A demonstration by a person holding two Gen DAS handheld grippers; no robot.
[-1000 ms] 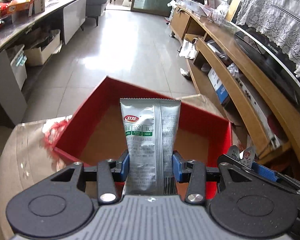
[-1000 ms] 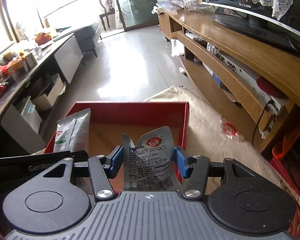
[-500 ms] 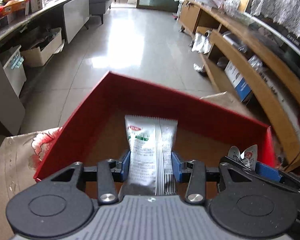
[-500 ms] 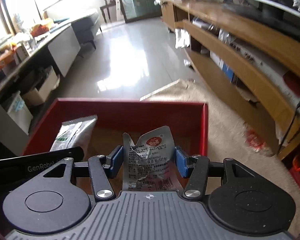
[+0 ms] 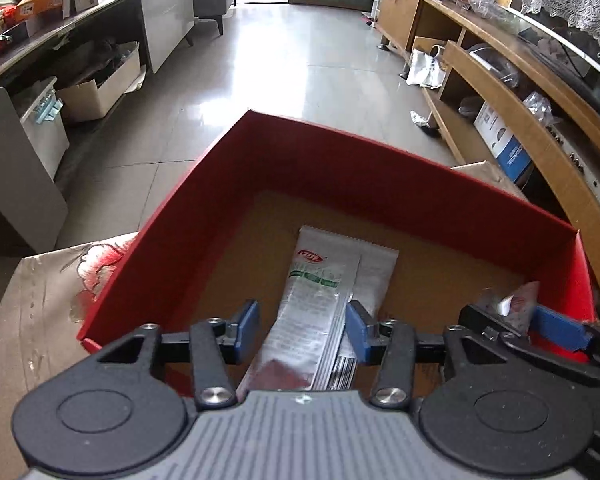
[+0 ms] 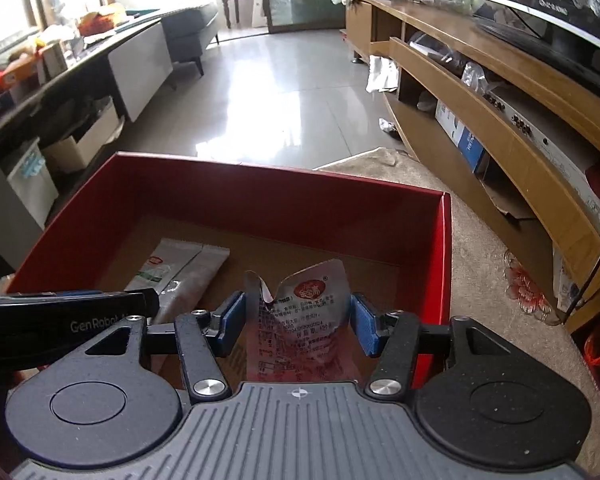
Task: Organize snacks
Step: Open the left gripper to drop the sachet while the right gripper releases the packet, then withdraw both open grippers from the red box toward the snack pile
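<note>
A red box (image 5: 340,176) with a brown floor stands on the carpet; it also shows in the right wrist view (image 6: 284,192). My left gripper (image 5: 302,326) is open over the box, and a silver snack packet with green print (image 5: 324,304) lies loose on the box floor between its spread fingers. The packet also shows in the right wrist view (image 6: 176,272). My right gripper (image 6: 298,322) is open around a silver packet with a red logo (image 6: 300,316) that stands between its fingers inside the box. The right gripper shows at the lower right of the left wrist view (image 5: 540,320).
A beige carpet with a red flower pattern (image 6: 496,280) lies under the box. A long wooden TV cabinet (image 6: 500,92) runs along the right. A tiled floor (image 5: 268,60) lies beyond, with a counter and cardboard boxes (image 5: 96,92) at the left.
Both grippers have lowered into the red box and their fingers have spread. The left let go of the green-print packet, which now lies flat; the right loosened around the red-logo packet.
</note>
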